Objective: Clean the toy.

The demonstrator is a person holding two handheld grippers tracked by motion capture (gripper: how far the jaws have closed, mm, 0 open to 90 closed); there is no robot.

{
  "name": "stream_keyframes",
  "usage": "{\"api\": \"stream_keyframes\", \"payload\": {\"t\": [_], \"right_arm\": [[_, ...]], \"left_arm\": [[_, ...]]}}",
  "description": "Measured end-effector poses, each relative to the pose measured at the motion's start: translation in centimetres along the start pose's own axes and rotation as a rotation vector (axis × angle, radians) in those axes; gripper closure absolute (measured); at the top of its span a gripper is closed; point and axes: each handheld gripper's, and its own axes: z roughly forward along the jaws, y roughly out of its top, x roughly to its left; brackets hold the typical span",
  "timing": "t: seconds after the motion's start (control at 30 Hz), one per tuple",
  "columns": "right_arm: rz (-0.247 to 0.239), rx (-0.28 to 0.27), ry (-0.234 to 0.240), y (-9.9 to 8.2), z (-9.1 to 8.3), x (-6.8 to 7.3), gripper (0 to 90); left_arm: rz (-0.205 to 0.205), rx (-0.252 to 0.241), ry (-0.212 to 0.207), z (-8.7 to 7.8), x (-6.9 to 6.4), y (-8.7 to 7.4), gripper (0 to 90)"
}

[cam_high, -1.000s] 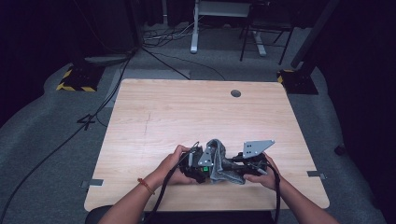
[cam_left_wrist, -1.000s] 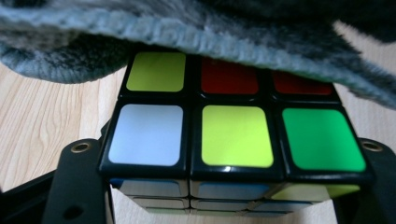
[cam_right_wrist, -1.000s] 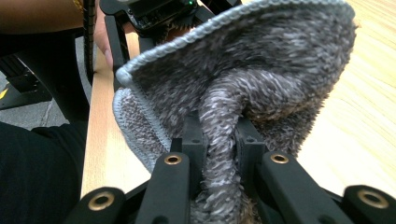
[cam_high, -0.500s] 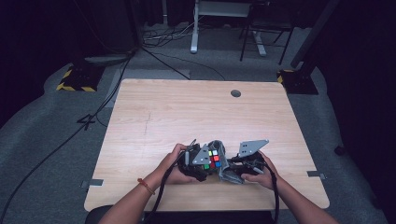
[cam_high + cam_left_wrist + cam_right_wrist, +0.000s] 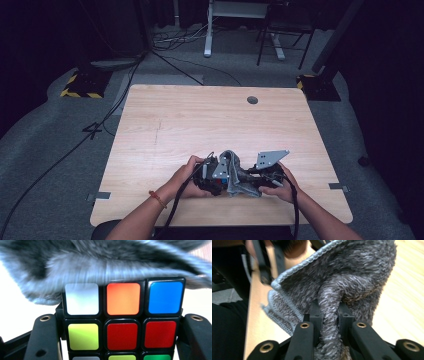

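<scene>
Scrambled cube (image 5: 122,322) clamped in L gripper (image 5: 120,340), fuzzy grey cloth (image 5: 342,285) pinched by R gripper (image 5: 329,322), draped over cube

Left tongs (image 5: 220,176) clamped shut, right tongs (image 5: 252,181) pinched shut, facing each other tip to tip, both forearms low, hands wrapped around bodies.

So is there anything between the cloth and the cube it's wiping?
Nothing visible. The grey cloth, pinched in the right hand-held gripper, lies directly over the top of the puzzle cube, which the left hand-held gripper clamps.
</scene>
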Motion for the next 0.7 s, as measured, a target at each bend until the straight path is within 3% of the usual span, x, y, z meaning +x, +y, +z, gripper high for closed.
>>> {"api": "stream_keyframes", "payload": {"t": [0.13, 0.23, 0.3, 0.5, 0.7], "right_arm": [[0.054, 0.04, -0.004, -0.8, 0.4, -1.1, 79.2], [0.049, 0.056, -0.004, -0.8, 0.6, -1.2, 79.2], [0.04, 0.049, -0.001, -0.6, 0.6, -0.9, 79.2], [0.028, -0.002, 0.011, -0.3, 0.0, -0.4, 79.2], [0.01, -0.059, 0.008, 0.3, -0.9, -0.1, 79.2]], "left_arm": [[-0.022, -0.062, -0.005, -0.9, 0.2, 0.1, 33.8], [-0.016, -0.108, -0.023, -1.5, 0.1, 0.3, 33.8], [0.003, -0.1, -0.021, -1.5, -0.1, 0.5, 33.7], [-0.002, -0.109, -0.04, -1.5, 0.1, 0.2, 33.8], [0.018, -0.024, -0.004, -0.6, -0.3, 0.1, 33.5]]}}
